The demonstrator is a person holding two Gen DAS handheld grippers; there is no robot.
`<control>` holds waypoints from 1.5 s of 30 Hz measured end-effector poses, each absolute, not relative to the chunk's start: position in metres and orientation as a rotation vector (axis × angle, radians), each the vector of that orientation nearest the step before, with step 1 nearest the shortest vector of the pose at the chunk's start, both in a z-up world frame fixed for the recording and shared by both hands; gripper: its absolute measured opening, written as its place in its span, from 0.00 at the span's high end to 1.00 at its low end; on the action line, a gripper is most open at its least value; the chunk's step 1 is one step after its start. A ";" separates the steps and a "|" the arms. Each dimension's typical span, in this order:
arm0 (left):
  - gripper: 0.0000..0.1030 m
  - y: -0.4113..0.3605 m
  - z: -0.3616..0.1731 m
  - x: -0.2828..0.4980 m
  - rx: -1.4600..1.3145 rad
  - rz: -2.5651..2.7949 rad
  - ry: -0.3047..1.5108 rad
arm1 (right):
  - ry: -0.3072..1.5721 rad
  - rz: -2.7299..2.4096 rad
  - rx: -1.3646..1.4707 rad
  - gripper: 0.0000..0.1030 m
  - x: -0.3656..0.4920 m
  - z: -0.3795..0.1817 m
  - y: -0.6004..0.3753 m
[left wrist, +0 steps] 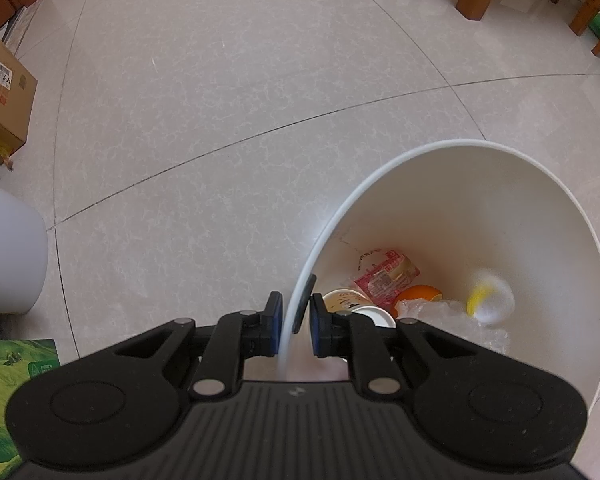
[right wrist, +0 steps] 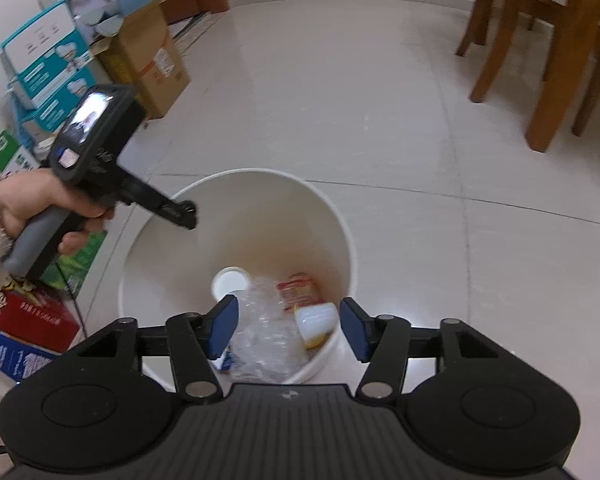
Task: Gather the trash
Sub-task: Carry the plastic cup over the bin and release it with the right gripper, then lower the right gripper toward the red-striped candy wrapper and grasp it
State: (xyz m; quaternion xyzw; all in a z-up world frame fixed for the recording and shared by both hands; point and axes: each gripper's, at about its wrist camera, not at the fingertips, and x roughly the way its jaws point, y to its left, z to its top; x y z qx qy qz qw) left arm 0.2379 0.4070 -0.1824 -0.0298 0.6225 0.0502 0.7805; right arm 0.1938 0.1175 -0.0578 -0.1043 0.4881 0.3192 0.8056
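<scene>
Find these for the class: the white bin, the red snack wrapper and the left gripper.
white bin [right wrist: 342, 220], right wrist view, on its far right rim.
red snack wrapper [left wrist: 384, 278], left wrist view, on its printed face.
left gripper [left wrist: 294, 326], left wrist view, midway between its fingertips, which straddle the bin's rim.

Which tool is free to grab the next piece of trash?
Probably the right tool: it hangs open and empty above the white bin. The left tool is clamped on the bin's rim.
</scene>
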 end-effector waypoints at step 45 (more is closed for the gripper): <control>0.87 0.402 -0.184 0.240 -0.043 0.112 1.353 | 1.326 0.213 -0.286 0.24 0.294 -0.351 -0.066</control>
